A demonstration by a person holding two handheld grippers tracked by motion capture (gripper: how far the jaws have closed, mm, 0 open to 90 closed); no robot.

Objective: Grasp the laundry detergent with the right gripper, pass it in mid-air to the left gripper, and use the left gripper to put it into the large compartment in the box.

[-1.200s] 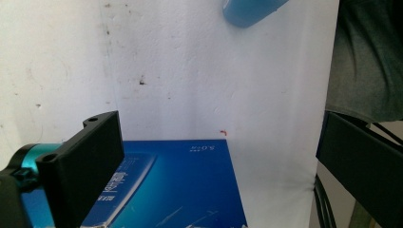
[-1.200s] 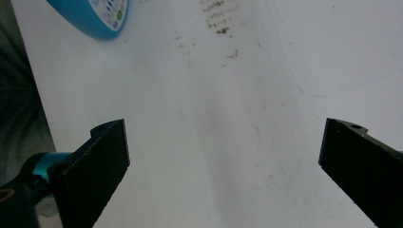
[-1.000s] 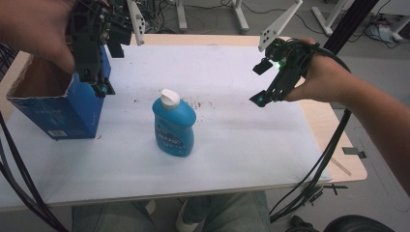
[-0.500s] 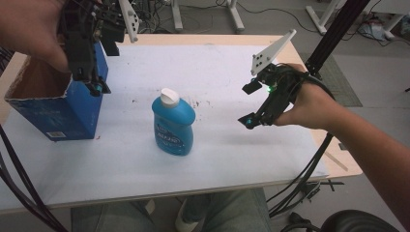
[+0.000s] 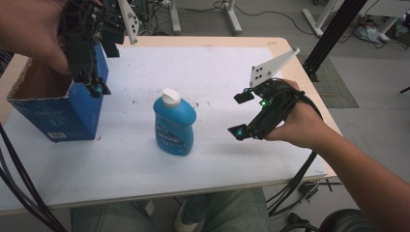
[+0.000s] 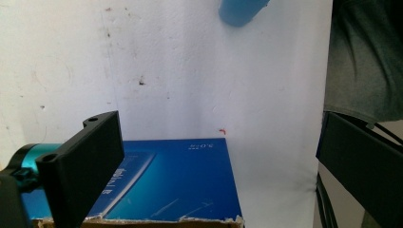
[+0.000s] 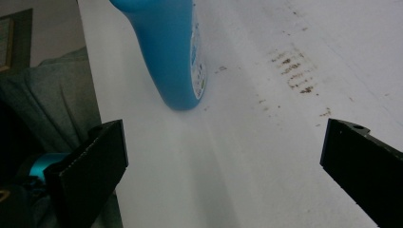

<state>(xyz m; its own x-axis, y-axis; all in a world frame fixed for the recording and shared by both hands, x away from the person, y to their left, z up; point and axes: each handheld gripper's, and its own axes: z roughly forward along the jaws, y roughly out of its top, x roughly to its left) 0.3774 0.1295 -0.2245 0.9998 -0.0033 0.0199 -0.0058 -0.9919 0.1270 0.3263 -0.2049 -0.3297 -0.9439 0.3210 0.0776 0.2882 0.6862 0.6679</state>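
A blue bottle (image 5: 174, 126) with a white cap (image 5: 170, 97) stands upright mid-table. At the left sits a blue cardboard box (image 5: 63, 116) with its top open. My left gripper (image 5: 95, 87) hangs open over the box's right wall. In the left gripper view its jaws stand wide apart (image 6: 218, 137) above the blue box (image 6: 180, 183), with the bottle's base (image 6: 242, 9) farther off. My right gripper (image 5: 240, 114) is open, to the right of the bottle and clear of it. In the right gripper view its jaws (image 7: 223, 142) point at the bottle's lower part (image 7: 173, 52), nothing between them.
A white sheet (image 5: 217, 67) with small brown stains (image 7: 294, 71) covers the wooden table. Black cables (image 5: 19, 188) hang off the front left and right. A black stand post (image 5: 333, 34) rises at the back right. The person's legs (image 5: 217, 212) are under the front edge.
My right gripper has come nearer and leftward, closing on the bottle from the right. The left gripper has stayed over the box's right wall.
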